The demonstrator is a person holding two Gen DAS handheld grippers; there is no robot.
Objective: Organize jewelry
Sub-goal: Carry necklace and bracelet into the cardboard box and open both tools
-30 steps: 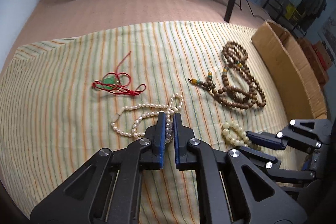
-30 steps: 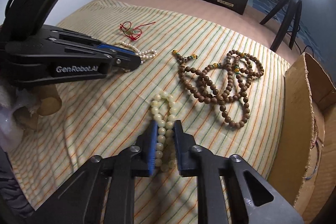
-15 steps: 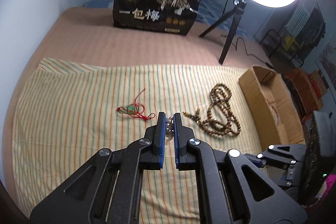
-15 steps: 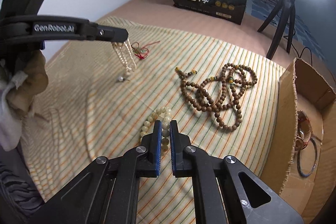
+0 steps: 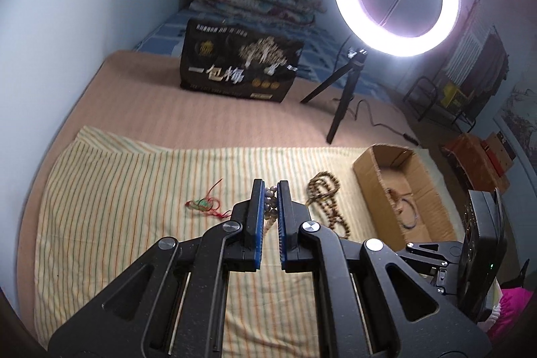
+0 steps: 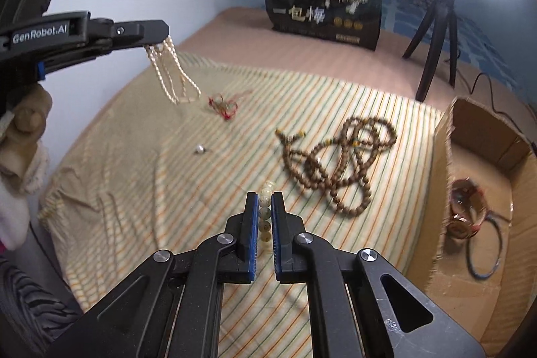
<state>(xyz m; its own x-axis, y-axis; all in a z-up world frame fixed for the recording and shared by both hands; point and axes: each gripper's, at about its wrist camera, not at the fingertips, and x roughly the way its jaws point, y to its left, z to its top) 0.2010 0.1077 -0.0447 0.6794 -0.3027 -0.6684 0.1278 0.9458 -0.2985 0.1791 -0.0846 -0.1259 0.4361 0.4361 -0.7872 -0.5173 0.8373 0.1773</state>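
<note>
The right gripper (image 6: 265, 217) is clamped on a pale cream bead bracelet (image 6: 264, 213), raised above the striped yellow cloth (image 6: 134, 176). At upper left, the left gripper (image 6: 157, 34) grips a white pearl necklace (image 6: 171, 72), strands hanging clear of the cloth. A brown wooden bead necklace (image 6: 339, 163) and red cord pendant (image 6: 223, 104) lie on the cloth. A single loose pearl (image 6: 199, 149) lies apart. An open cardboard box (image 6: 443, 163) stands at right.

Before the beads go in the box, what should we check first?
1. Left gripper shut on white pearl necklace: ok.
2. Right gripper shut on pale yellow bead bracelet: ok.
3. Pearl strands hanging above the striped cloth: ok.
4. Open cardboard box has room: ok.
5. Small loose silvery bead lying on the cloth: not ok.
6. Whether it broke off the pearls: cannot tell.
</note>
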